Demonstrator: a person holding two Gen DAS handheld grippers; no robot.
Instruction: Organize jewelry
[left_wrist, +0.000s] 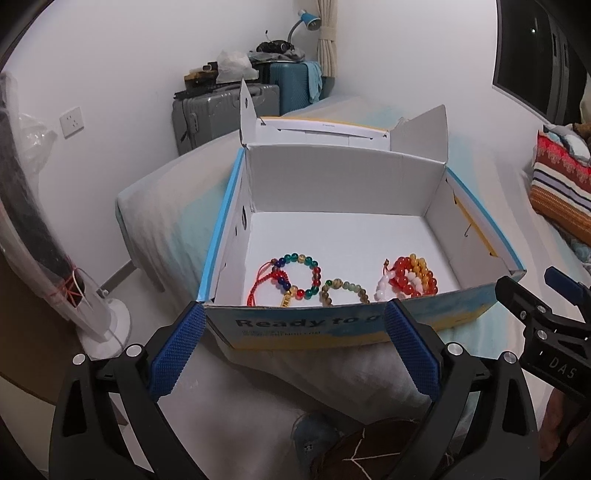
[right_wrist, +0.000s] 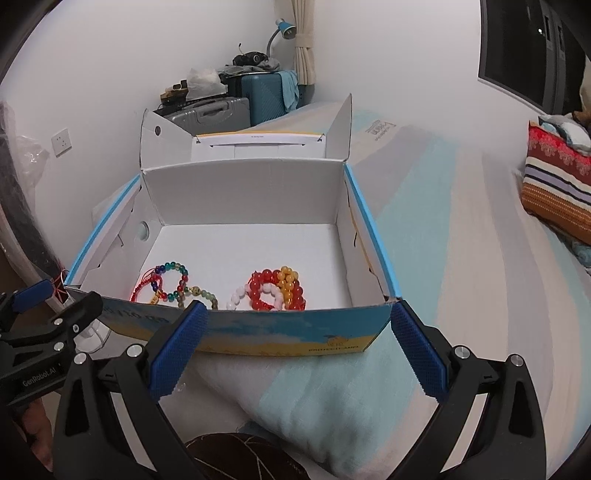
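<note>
An open white cardboard box (left_wrist: 343, 184) with blue edges sits on the bed; it also shows in the right wrist view (right_wrist: 243, 192). Inside, near its front wall, lie a multicoloured bead bracelet with red cord (left_wrist: 295, 275) (right_wrist: 168, 280), a green-brown bead bracelet (left_wrist: 343, 291) (right_wrist: 201, 295), and a pile of red, orange and white bead bracelets (left_wrist: 410, 282) (right_wrist: 275, 290). My left gripper (left_wrist: 295, 347) is open and empty just in front of the box. My right gripper (right_wrist: 299, 347) is open and empty, also before the front wall.
The box's lid (left_wrist: 321, 129) stands open at the back. Pale bedding (right_wrist: 443, 221) lies around the box. A striped pillow (right_wrist: 557, 192) is at the right. Suitcases (left_wrist: 225, 110) stand against the far wall. A wrapped fan (left_wrist: 55, 258) stands at the left.
</note>
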